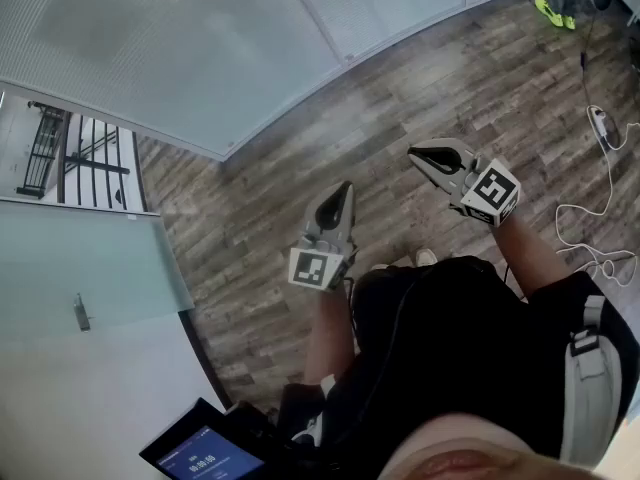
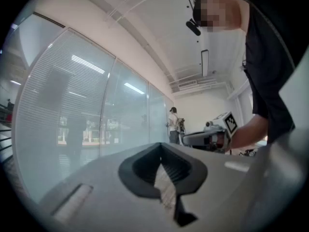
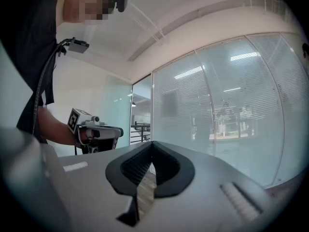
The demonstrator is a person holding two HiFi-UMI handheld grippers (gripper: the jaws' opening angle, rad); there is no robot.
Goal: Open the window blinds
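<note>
The window blinds (image 1: 180, 38) hang shut behind a curved glass wall, at the top left of the head view. They also fill the left of the left gripper view (image 2: 72, 110) and the right of the right gripper view (image 3: 231, 110). My left gripper (image 1: 345, 186) is held level in front of the body, jaws shut and empty (image 2: 161, 145). My right gripper (image 1: 412, 153) is a little further right and forward, also shut with nothing in it (image 3: 152, 144). Both stand well away from the glass. Each gripper shows in the other's view: the right gripper (image 2: 212, 137) and the left gripper (image 3: 96, 134).
A wood-plank floor (image 1: 450, 98) runs along the glass wall. A frosted glass door with a handle (image 1: 80, 313) is at the left, a black railing (image 1: 60, 153) behind it. A white cable (image 1: 600, 198) lies at the right. Another person (image 2: 173, 124) stands far down the wall.
</note>
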